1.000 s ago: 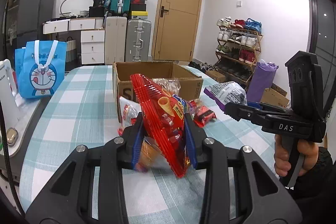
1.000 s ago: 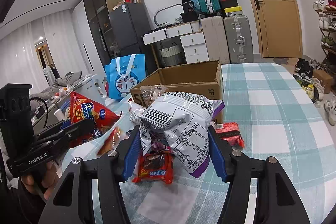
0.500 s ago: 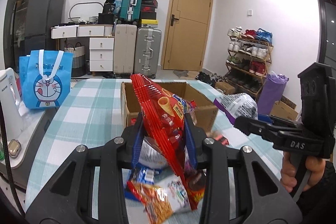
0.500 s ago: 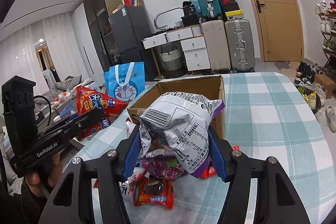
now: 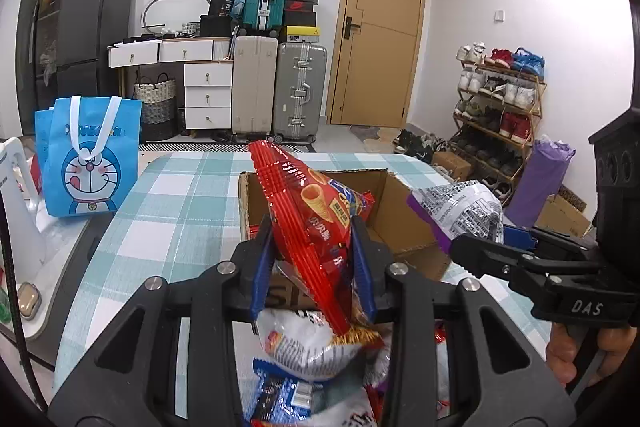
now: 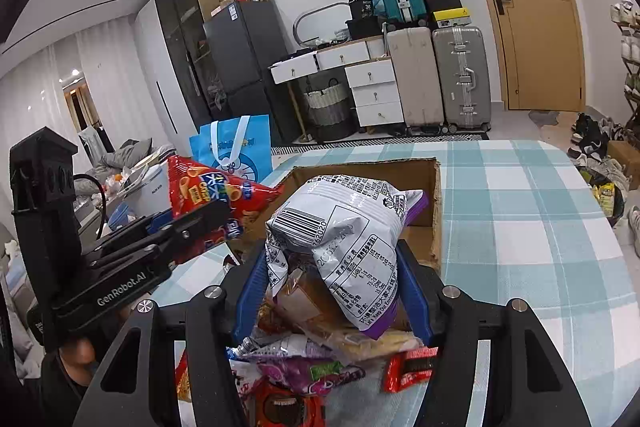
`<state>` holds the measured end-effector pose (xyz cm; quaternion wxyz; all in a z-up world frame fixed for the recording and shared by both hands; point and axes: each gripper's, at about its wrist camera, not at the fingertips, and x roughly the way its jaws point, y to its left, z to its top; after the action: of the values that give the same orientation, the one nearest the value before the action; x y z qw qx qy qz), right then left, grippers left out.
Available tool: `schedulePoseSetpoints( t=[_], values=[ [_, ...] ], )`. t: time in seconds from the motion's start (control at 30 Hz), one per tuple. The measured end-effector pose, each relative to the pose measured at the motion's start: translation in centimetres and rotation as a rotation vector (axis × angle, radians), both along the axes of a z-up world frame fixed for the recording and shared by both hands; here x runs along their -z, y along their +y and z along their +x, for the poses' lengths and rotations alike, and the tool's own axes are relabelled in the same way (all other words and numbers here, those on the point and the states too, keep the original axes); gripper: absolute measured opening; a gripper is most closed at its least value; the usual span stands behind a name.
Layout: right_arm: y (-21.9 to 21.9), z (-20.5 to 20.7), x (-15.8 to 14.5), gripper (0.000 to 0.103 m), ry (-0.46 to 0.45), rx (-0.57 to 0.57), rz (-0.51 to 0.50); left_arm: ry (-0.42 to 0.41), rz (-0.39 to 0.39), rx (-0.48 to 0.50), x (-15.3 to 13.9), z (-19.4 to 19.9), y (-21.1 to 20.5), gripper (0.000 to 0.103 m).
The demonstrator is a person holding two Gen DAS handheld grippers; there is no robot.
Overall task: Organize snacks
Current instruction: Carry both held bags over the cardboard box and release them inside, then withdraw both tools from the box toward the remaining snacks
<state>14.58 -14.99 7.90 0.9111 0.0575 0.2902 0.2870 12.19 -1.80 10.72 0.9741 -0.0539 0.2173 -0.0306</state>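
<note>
My left gripper (image 5: pixel 312 239) is shut on a red snack bag (image 5: pixel 308 219), held upright just before the near wall of an open cardboard box (image 5: pixel 404 223). My right gripper (image 6: pixel 332 267) is shut on a white and purple chip bag (image 6: pixel 340 239), raised near the same box (image 6: pixel 434 187). In the left wrist view the right gripper (image 5: pixel 472 247) comes in from the right with its chip bag (image 5: pixel 460 211). In the right wrist view the left gripper (image 6: pixel 192 223) holds the red bag (image 6: pixel 208 191) at the left. A pile of loose snack packets (image 5: pixel 312 355) (image 6: pixel 304 367) lies on the checked table below both grippers.
A blue cartoon tote bag (image 5: pixel 88 155) stands at the table's left edge beside a white appliance (image 5: pixel 16 207). The checked tablecloth (image 6: pixel 520 219) runs right of the box. Suitcases (image 5: pixel 276 87), drawers and a shoe rack (image 5: pixel 500 99) line the room behind.
Both grippers moved forward and up with their bags, closing on the cardboard box. The snack pile slid from in front of the fingers to beneath them. Neither grip changed.
</note>
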Motion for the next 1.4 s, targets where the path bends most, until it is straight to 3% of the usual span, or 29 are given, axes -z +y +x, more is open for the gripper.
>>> schedulePoseSetpoints(
  t=[0.5, 0.6, 0.67, 0.77, 0.8, 0.83, 0.87, 0.97, 1.07, 1.4],
  values=[
    [1.3, 4.1, 1.9, 0.062, 0.064, 0.032, -0.019, 0.094, 0.019, -0.03, 3.1, 6.6, 0.0, 0.033],
    [1.2, 4.3, 2.1, 0.069, 0.069, 0.031, -0.017, 0.107, 0.034, -0.031, 3.5, 7.0, -0.1, 0.033],
    [0.9, 3.7, 1.8, 0.077, 0.036, 0.046, -0.011, 0.11, 0.039, -0.025, 3.6, 6.8, 0.0, 0.04],
    [0.2, 3.1, 1.4, 0.084, 0.019, 0.064, -0.015, 0.11, 0.026, -0.021, 3.5, 6.2, 0.5, 0.064],
    [-0.1, 3.0, 1.3, 0.086, 0.02, 0.063, -0.01, 0.109, 0.016, -0.019, 3.4, 5.9, 0.7, 0.077],
    [-0.5, 2.8, 1.3, 0.093, 0.025, 0.065, -0.008, 0.108, 0.007, -0.017, 3.3, 5.5, 1.0, 0.083],
    [-0.9, 2.7, 1.3, 0.1, 0.03, 0.072, -0.008, 0.106, 0.002, -0.017, 3.1, 5.1, 1.3, 0.084],
    [-1.8, 2.1, 1.0, 0.102, 0.028, 0.083, -0.001, 0.116, 0.002, -0.006, 2.8, 3.9, 1.5, 0.087],
    [-2.5, 1.6, 0.9, 0.102, 0.036, 0.106, -0.012, 0.134, 0.011, -0.012, 2.6, 2.7, 1.5, 0.103],
    [-3.8, -1.1, 2.1, 0.102, 0.069, 0.114, -0.073, 0.153, 0.013, -0.009, 3.1, -1.9, 2.4, 0.102]
  ],
)
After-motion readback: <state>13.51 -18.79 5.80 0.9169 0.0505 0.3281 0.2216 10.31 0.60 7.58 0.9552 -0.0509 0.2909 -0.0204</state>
